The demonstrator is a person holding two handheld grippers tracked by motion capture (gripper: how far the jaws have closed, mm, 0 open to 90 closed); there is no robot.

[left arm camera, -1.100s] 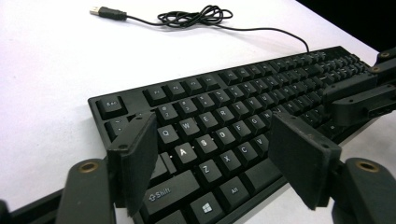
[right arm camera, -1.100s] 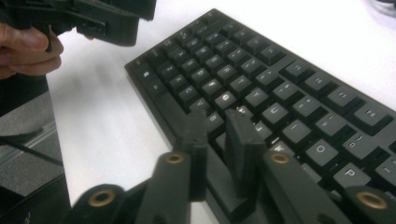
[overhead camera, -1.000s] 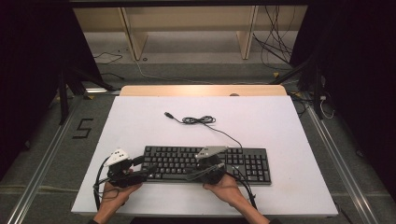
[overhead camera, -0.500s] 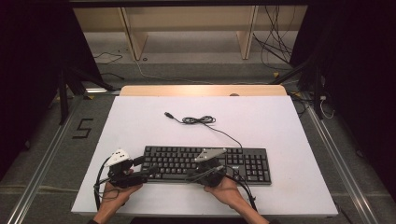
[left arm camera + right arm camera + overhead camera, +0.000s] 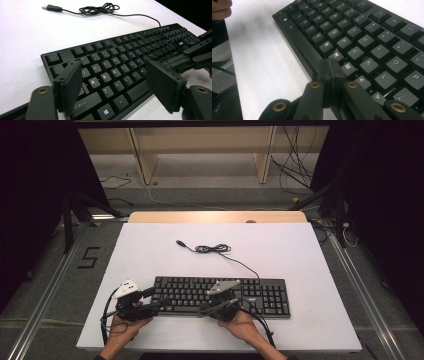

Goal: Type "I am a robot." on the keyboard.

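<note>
A black keyboard lies flat near the front of the white table. Its cable runs back to a small coil and a loose USB plug. My left gripper is at the keyboard's left end. Its jaws stand open over the letter keys with nothing between the pads. My right gripper is at the keyboard's front edge near the middle and points left. Its pads are pressed together just above the space bar edge and the N and M keys, holding nothing.
A hand holds each gripper from the table's front edge. In the left gripper view the right gripper's black linkage crosses the keyboard's right part. White table surface lies behind and on both sides of the keyboard. A wooden strip borders the far edge.
</note>
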